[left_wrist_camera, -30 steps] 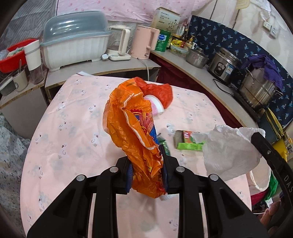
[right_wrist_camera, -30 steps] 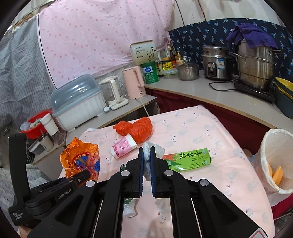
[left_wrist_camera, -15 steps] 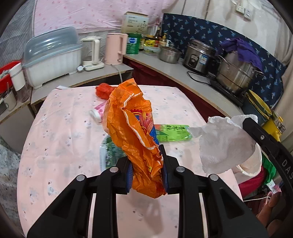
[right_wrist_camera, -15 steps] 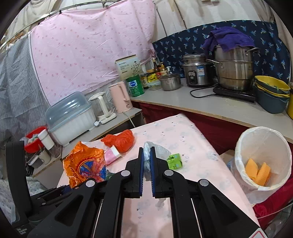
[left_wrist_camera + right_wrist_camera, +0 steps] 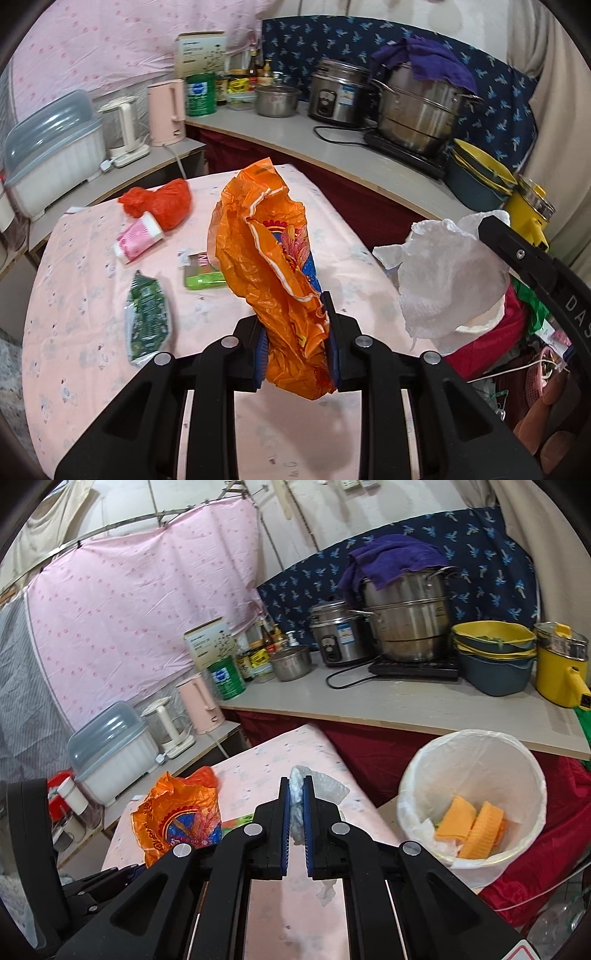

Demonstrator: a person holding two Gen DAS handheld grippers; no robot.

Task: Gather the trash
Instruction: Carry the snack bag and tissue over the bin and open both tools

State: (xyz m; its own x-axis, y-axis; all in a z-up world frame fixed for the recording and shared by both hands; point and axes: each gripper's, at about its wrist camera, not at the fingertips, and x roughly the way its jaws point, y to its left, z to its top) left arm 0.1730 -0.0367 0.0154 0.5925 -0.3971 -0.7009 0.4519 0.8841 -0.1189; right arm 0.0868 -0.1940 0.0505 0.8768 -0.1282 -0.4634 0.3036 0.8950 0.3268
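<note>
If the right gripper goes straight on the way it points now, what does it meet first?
Probably the pink tablecloth near the table's far edge. The right gripper, shut on a white tissue, points slightly down over it; the trash bin lies off to its right. Depth is unclear.

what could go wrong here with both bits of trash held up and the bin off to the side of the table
1. The orange wrapper is pinched only at its lower end by the left hand-held gripper; most of it flops free above and could slip out.
2. The white tissue in the right hand-held gripper is thin and crumpled, so it may cling or tear on release.
3. The trash bin sits below the table edge, so an early drop would likely miss it.
</note>
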